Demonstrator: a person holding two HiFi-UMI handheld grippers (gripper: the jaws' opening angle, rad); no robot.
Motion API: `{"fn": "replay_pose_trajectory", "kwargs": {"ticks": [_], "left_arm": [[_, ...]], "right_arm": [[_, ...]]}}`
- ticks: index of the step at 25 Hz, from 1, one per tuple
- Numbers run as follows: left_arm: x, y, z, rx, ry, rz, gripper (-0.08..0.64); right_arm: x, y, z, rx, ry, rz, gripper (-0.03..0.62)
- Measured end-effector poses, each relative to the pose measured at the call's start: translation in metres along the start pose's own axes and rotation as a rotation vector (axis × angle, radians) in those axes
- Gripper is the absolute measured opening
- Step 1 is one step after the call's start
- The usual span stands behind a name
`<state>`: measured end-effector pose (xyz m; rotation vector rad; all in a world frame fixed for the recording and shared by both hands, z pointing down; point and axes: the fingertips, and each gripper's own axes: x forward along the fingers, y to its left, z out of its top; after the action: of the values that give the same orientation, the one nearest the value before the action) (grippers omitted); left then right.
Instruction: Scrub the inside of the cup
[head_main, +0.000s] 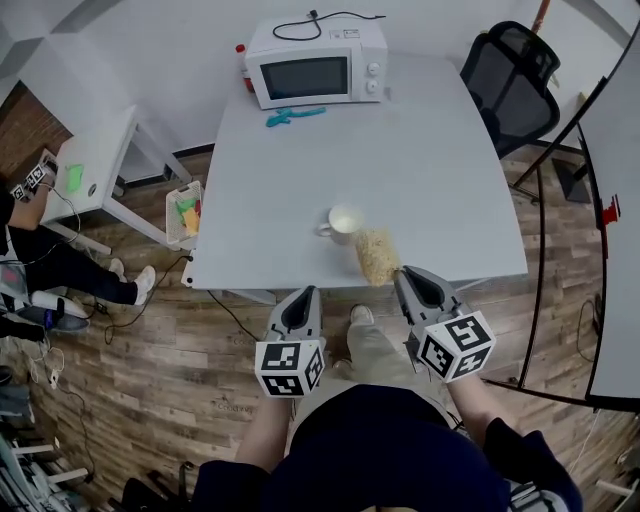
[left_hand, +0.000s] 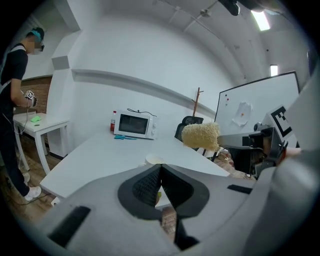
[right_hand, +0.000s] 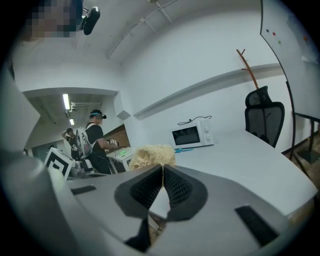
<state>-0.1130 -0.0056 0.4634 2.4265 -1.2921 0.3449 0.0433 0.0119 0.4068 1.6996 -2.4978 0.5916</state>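
Head view: my right hand-held gripper (head_main: 403, 273) clamped on sponge (head_main: 377, 256), near cup (head_main: 343, 222) on desk (head_main: 430, 150); left hand-held gripper (head_main: 305, 293) closed, nothing in it.

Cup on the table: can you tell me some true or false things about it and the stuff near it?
1. The cup stands upright on the white table. True.
2. The yellow scrubber is inside the cup. False: it is outside the cup, beside it, pinched in the right gripper.
3. The left gripper is holding the cup. False: its jaws are together with nothing between them, and the cup stands by itself.
4. A microwave sits at the far end of the table. True.
5. The microwave door is wide open. False: the door is closed.
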Motion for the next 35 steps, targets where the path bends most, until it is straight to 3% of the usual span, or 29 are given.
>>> {"fn": "replay_pose_trajectory", "kwargs": {"ticks": [12, 35], "left_arm": [[-0.042, -0.040, -0.012, -0.020, -0.043, -0.018, 0.017], [-0.051, -0.043, -0.017, -0.041, -0.051, -0.018, 0.017]], "right_arm": [[-0.061, 0.006, -0.026, -0.002, -0.057, -0.023, 0.031], [-0.065, 0.013, -0.017, 0.012, -0.098, -0.036, 0.031]]}}
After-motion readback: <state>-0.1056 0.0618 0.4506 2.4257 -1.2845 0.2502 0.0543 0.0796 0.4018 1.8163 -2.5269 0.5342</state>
